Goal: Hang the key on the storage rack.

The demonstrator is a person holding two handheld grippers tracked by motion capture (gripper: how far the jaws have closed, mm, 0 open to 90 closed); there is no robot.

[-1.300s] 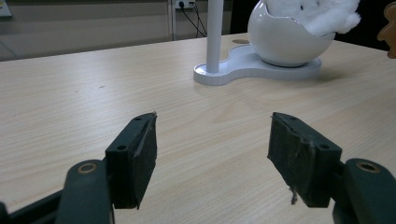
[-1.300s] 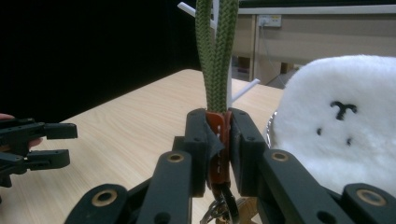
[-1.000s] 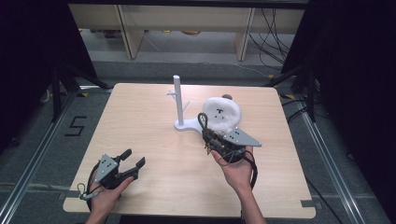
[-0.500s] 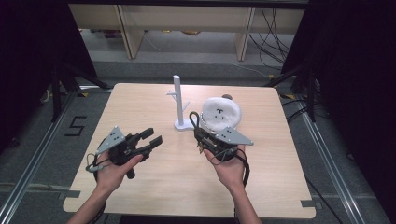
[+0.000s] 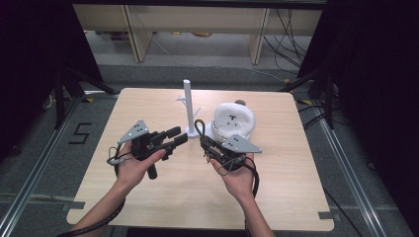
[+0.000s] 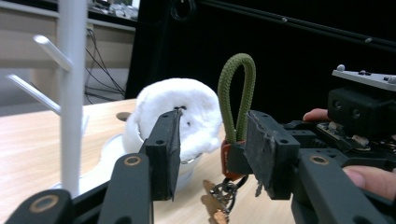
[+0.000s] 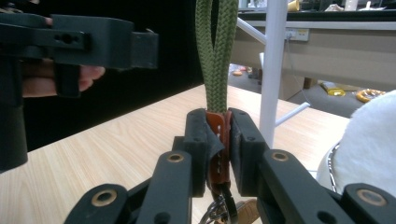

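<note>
My right gripper (image 7: pixel 217 149) is shut on the brown leather tab (image 7: pixel 215 140) of a key ring. Its olive rope loop (image 7: pixel 215 56) stands upright above the jaws, and keys (image 6: pixel 219 196) dangle below. My left gripper (image 5: pixel 179 136) is held above the table just left of the loop (image 5: pixel 198 126) and points at it. Its jaws have just been closing and stand half apart. In the left gripper view the loop (image 6: pixel 237 93) shows in the gap beyond the tips, and the pads (image 6: pixel 170 149) touch nothing.
A white stand (image 5: pixel 188 106) with side pegs rises just behind both grippers. A white fluffy plush (image 5: pixel 233 118) sits to its right, behind my right hand. The wooden table (image 5: pixel 296 197) has dark floor and metal rails around it.
My left hand has lifted from the table's front left and come right and forward toward the loop, its jaws narrower than before. The right hand has stayed almost still, still holding the tab.
</note>
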